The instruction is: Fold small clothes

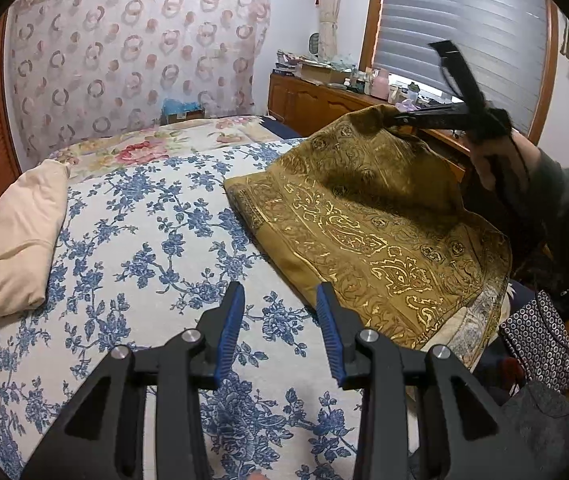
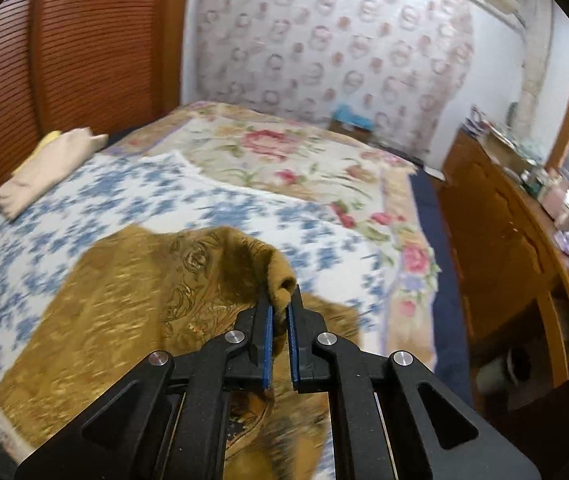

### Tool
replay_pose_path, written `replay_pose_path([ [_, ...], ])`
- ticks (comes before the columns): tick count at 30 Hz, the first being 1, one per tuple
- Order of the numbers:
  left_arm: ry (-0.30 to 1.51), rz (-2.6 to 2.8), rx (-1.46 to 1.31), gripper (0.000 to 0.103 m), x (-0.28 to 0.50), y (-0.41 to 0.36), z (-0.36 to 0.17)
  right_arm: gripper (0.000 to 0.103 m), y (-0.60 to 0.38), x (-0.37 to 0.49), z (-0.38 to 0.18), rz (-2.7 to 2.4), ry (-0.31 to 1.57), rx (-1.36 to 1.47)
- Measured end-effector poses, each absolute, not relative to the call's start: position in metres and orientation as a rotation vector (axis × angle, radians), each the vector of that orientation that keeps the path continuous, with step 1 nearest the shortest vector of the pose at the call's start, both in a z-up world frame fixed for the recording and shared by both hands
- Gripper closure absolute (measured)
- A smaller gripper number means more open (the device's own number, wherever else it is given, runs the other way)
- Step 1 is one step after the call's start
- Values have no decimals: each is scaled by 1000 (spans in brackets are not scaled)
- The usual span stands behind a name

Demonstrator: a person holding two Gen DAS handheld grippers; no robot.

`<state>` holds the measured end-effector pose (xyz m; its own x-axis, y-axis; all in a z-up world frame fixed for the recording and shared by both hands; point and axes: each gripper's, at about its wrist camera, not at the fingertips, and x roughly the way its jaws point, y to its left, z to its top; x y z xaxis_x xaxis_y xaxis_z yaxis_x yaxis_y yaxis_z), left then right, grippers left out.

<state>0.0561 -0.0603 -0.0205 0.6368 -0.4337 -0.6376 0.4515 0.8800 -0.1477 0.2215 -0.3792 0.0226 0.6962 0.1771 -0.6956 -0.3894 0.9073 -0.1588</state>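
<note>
Right claw (image 2: 280, 306) is clamped tight on a bunched corner of the gold patterned cloth (image 1: 368, 216), lifting that corner off the blue floral bedspread (image 1: 144, 240) while the rest of the cloth drapes down below and behind it onto the bed (the right view is pretty blurry). Left claw (image 1: 280, 300) hovers with its jaws partly apart and nothing between them, the cloth's near edge just to its right. Off to its left lies a folded cream garment (image 1: 20, 236)
</note>
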Motion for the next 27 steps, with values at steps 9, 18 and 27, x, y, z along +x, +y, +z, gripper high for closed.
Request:
replay_pose_path([
  [9, 738, -515, 28, 67, 58, -65, -27, 99, -394, 264, -3, 193, 775, -313],
  [18, 755, -491, 39, 67, 97, -68, -23, 51, -415, 271, -23, 174, 849, -241],
  [27, 861, -485, 56, 67, 169, -97, -37, 50, -447, 276, -63, 226, 990, -79],
])
